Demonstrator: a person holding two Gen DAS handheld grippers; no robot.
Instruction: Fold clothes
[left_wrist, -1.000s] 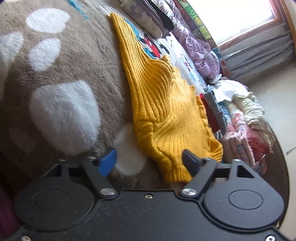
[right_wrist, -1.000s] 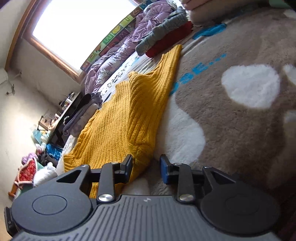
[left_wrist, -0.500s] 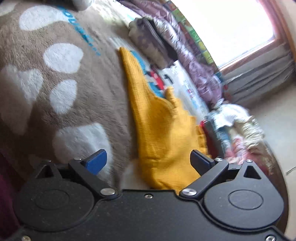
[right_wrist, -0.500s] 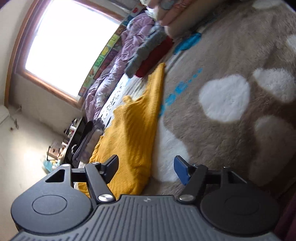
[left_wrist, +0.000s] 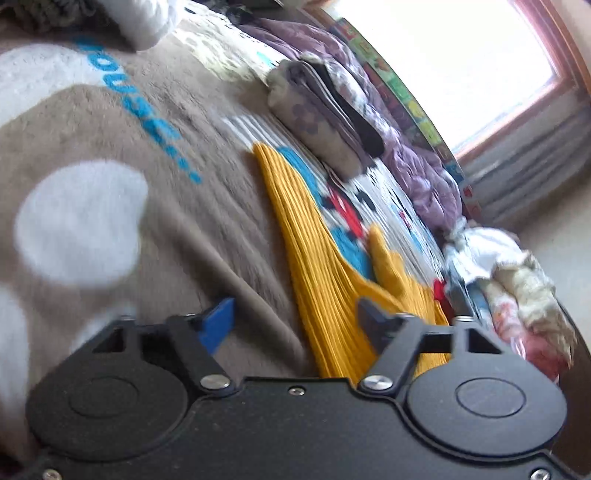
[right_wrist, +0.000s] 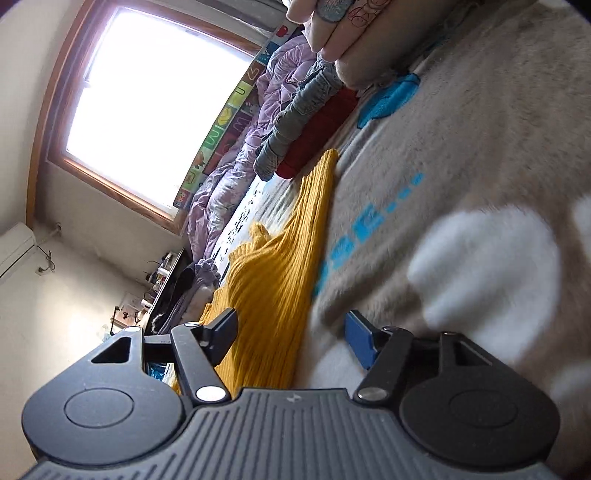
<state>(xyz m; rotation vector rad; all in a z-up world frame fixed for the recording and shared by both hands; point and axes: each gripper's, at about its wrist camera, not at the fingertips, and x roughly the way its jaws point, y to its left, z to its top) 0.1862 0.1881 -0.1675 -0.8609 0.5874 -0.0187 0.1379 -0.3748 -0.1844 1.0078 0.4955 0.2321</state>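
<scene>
A yellow ribbed sweater (left_wrist: 314, 266) lies flat in a long strip on the bed, along the edge of a brown fleece blanket (left_wrist: 110, 129) with white spots. My left gripper (left_wrist: 295, 325) hovers over its near end, jaws apart and closing; sweater edge and blanket show between the fingers, and the pads press on nothing. In the right wrist view the sweater (right_wrist: 273, 280) runs away from me beside the blanket (right_wrist: 461, 147). My right gripper (right_wrist: 291, 338) stands open over its near edge, holding nothing.
Folded grey clothes (left_wrist: 317, 107) and a purple quilt (left_wrist: 417, 162) lie beyond the sweater under the window. A loose pile of clothes (left_wrist: 517, 288) sits at the bed's edge. Grey and red folded garments (right_wrist: 306, 110) lie at the sweater's other end.
Both grippers slid level along the bed and turned, so more of the sweater's far end shows. The right jaws opened from nearly shut. The left jaws widened, then narrowed.
</scene>
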